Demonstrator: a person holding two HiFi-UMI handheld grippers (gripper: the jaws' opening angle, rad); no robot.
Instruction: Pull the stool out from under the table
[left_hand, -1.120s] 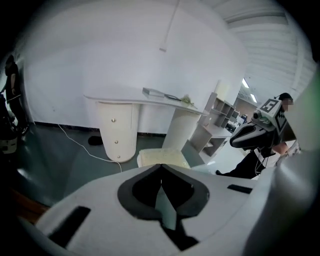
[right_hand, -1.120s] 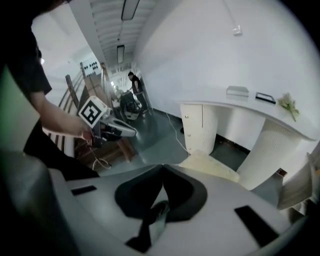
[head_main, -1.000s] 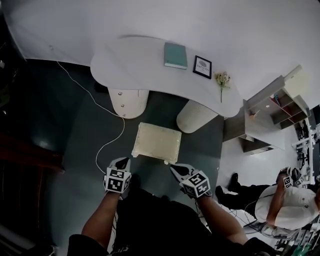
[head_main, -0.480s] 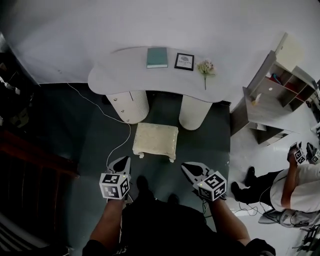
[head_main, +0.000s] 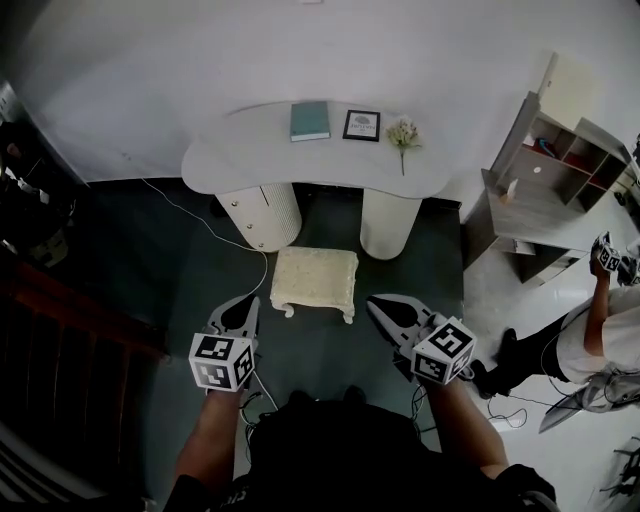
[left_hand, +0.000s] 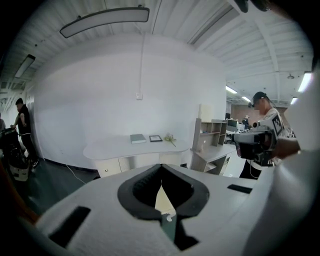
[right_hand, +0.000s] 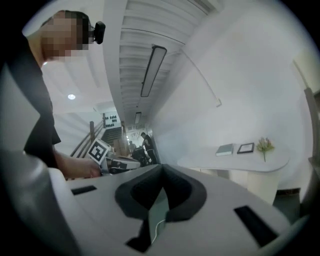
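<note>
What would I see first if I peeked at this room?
A little cream stool stands on the dark floor just in front of a curvy white table. Nearer the camera, the left gripper and the right gripper hang shut and empty, one to each side of it.

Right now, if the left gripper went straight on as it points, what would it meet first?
Probably the stool, seen beyond the shut left gripper; depth is unclear, maybe the floor.

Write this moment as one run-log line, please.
stool: in front of table, untouched | left gripper: shut, empty | right gripper: shut, empty
</note>
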